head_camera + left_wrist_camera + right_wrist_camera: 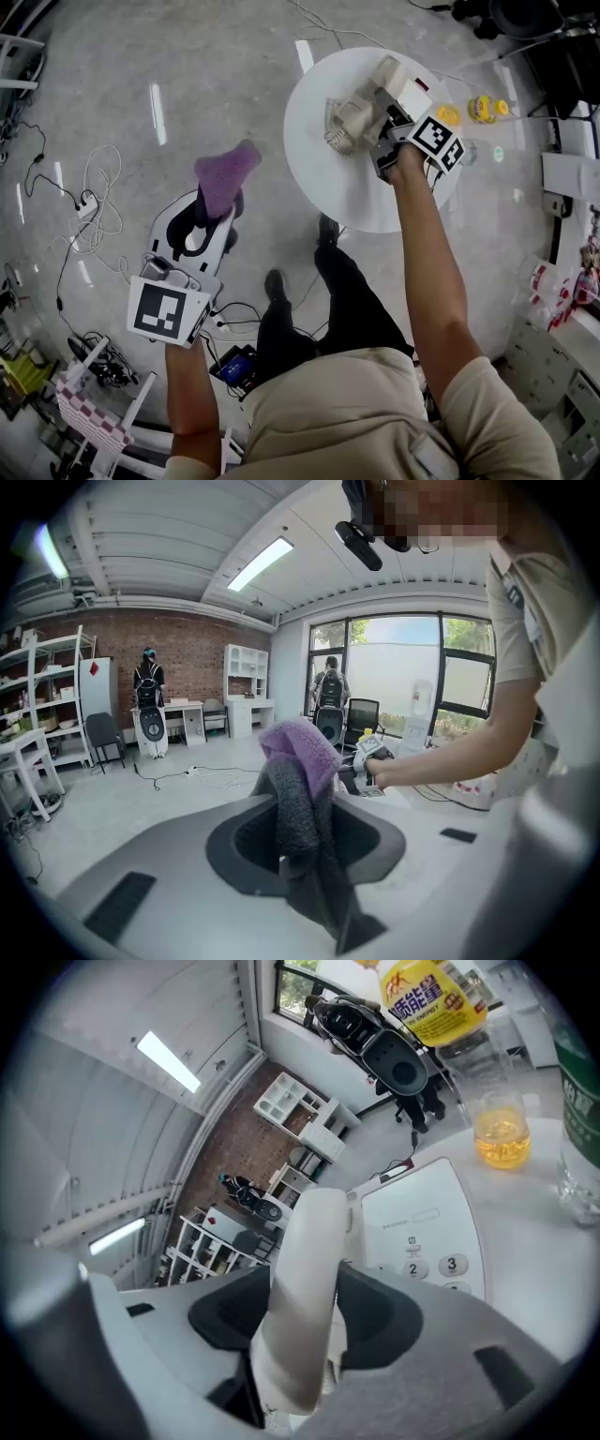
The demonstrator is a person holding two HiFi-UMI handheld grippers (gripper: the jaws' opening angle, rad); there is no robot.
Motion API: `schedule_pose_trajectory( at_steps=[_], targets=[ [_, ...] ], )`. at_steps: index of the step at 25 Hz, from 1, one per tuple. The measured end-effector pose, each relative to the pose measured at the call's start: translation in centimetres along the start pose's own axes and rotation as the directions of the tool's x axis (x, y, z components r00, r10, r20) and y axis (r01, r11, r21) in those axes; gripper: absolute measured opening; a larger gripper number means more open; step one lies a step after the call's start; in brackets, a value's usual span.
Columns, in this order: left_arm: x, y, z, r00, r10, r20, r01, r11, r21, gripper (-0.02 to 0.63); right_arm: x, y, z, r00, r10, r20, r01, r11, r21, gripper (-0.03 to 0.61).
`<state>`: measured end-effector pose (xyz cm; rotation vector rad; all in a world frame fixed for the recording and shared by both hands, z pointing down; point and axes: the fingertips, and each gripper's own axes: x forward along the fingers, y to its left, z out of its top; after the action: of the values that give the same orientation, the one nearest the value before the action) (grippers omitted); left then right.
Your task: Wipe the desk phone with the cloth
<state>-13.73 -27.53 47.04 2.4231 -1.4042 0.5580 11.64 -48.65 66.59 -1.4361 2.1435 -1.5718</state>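
Bearing desk phone (401, 86), white table (323, 187), grey floor (216, 75), brick wall (197, 653)

The desk phone (405, 86) stands on the table (328, 178), a glass (497, 1129) beside it.

A round white table (323, 183) carries the desk phone's base (427, 1227) just beyond the fingers of the right gripper (380, 131). Farther past them, to their right, stand a glass of orange drink (497, 1129), a yellow-labelled bottle (427, 1002) and a green-labelled bottle (579, 1101).
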Motion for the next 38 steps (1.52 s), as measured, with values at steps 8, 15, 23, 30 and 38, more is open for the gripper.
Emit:
schedule_pose_trajectory(
  at_steps=[8, 15, 23, 30, 38],
  targets=[
    [0.0, -1.7, 1.4, 0.999, -0.039, 0.013, 0.039, 0.999, 0.021, 0.097, -4.3, 3.9, 0.0, 0.978, 0.209, -0.017, -0.208, 0.977, 0.036, 0.210],
    [-0.7, -3.2, 3.5, 0.997, -0.072, 0.038, 0.071, 0.997, 0.033, 0.097, -8.8, 10.1, 0.1, 0.897, 0.441, -0.043, -0.440, 0.898, 0.023, 0.207],
    [-0.6, -5.8, 5.4, 0.988, -0.130, 0.083, 0.129, 0.991, 0.025, 0.097, -14.8, 17.6, -1.2, 0.763, 0.645, -0.041, -0.633, 0.759, 0.150, 0.202],
    [0.9, -8.2, 7.1, 0.975, -0.191, 0.117, 0.189, 0.982, 0.025, 0.097, -19.3, 23.4, -4.7, 0.640, 0.760, -0.114, -0.735, 0.648, 0.200, 0.198],
    [1.5, -13.1, 7.3, 0.932, -0.349, 0.096, 0.348, 0.937, 0.031, 0.097, -23.2, 27.4, -7.4, 0.555, 0.819, -0.143, -0.786, 0.573, 0.234, 0.195]
  ],
)
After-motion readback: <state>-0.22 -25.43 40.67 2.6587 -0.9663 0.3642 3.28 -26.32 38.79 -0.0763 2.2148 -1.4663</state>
